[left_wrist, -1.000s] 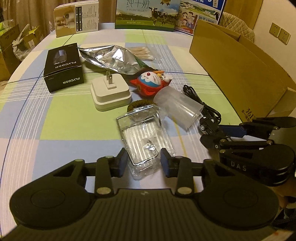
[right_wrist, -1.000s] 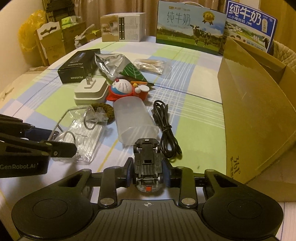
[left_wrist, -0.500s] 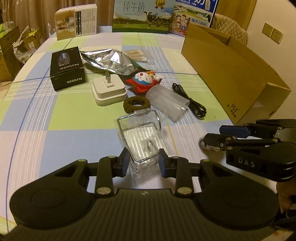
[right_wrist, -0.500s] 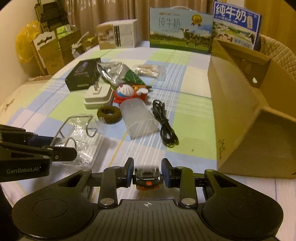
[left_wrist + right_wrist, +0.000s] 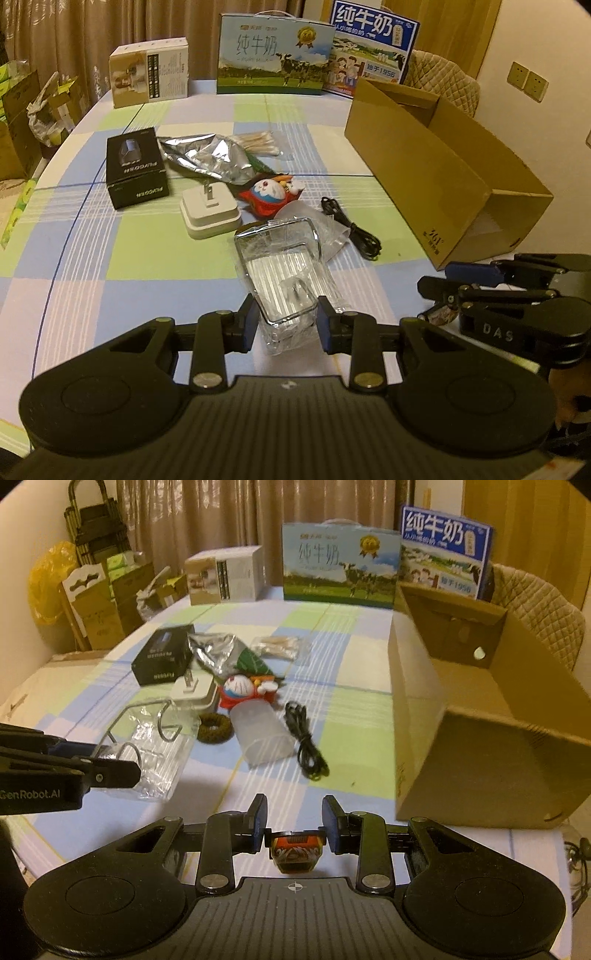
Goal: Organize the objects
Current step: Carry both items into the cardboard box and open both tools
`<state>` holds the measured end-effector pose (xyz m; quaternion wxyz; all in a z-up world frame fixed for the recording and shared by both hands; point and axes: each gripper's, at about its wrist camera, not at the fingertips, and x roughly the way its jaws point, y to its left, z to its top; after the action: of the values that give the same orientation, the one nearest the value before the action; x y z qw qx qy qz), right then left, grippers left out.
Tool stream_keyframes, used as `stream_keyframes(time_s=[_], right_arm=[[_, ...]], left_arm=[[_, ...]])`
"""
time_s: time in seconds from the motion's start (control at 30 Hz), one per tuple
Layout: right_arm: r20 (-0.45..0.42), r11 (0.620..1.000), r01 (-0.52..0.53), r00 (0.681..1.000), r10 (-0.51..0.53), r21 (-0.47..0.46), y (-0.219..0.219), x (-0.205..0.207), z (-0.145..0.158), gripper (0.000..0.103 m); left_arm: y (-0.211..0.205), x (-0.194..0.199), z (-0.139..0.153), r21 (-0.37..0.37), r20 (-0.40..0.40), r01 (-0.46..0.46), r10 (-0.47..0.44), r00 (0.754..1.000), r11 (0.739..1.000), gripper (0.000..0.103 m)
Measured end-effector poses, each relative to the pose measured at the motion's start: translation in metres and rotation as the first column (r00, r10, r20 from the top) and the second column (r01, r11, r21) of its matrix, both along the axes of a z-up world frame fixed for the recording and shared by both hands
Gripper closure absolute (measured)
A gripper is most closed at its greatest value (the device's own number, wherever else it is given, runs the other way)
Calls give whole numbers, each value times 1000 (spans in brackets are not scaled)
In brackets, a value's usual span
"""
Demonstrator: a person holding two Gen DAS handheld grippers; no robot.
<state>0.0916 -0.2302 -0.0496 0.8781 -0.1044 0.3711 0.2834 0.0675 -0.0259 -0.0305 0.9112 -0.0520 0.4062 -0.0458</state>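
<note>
Sitting clamped between the right tongs (image 5: 294, 818), the toy car (image 5: 294, 849).

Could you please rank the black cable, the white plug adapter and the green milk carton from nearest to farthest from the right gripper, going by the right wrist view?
From the right gripper:
1. Black cable, just ahead on the cloth, slightly right.
2. White plug adapter, farther back, to the left.
3. Green milk carton, standing at the table's far edge.

Toy car (image 5: 294, 851) between right tongs (image 5: 294, 814)
</note>
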Motion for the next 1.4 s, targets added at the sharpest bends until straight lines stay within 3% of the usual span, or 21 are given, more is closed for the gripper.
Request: stream_keyframes(time_s=[0.17, 0.33, 0.6, 0.8, 1.1, 1.2, 1.23, 1.33, 1.4], right_arm=[[40, 999, 8, 999, -10, 41, -14, 5, 31, 74], [106, 994, 31, 993, -42, 101, -35, 21, 83, 74], [203, 984, 118, 969, -144, 137, -86, 77, 150, 74], [168, 971, 198, 961, -219, 135, -120, 124, 146, 74], [109, 956, 256, 956, -273, 144, -148, 152, 122, 74], [85, 949, 266, 955, -283, 171, -152, 161, 115, 74], [74, 946, 268, 956, -285, 182, -153, 165, 113, 71], [86, 938, 278, 950, -301, 206, -160, 164, 114, 46], [94, 931, 289, 944, -316, 224, -164, 162, 116, 42]], left_arm=[[-13, 8, 20, -6, 25, 36, -36, 999, 999, 76], [-35, 28, 49, -12, 73, 95, -93, 993, 995, 75], [-92, 75, 95, -29, 149, 215, -208, 967, 976, 75], [-134, 108, 98, -54, 147, 283, -273, 951, 958, 75], [-171, 137, 82, -53, 119, 325, -317, 941, 944, 75], [-176, 144, 80, -59, 122, 322, -313, 942, 945, 68], [-176, 145, 80, -58, 123, 318, -309, 943, 946, 66], [-174, 145, 84, -42, 140, 308, -300, 944, 950, 64], [-167, 142, 87, -37, 147, 294, -286, 947, 955, 64]])
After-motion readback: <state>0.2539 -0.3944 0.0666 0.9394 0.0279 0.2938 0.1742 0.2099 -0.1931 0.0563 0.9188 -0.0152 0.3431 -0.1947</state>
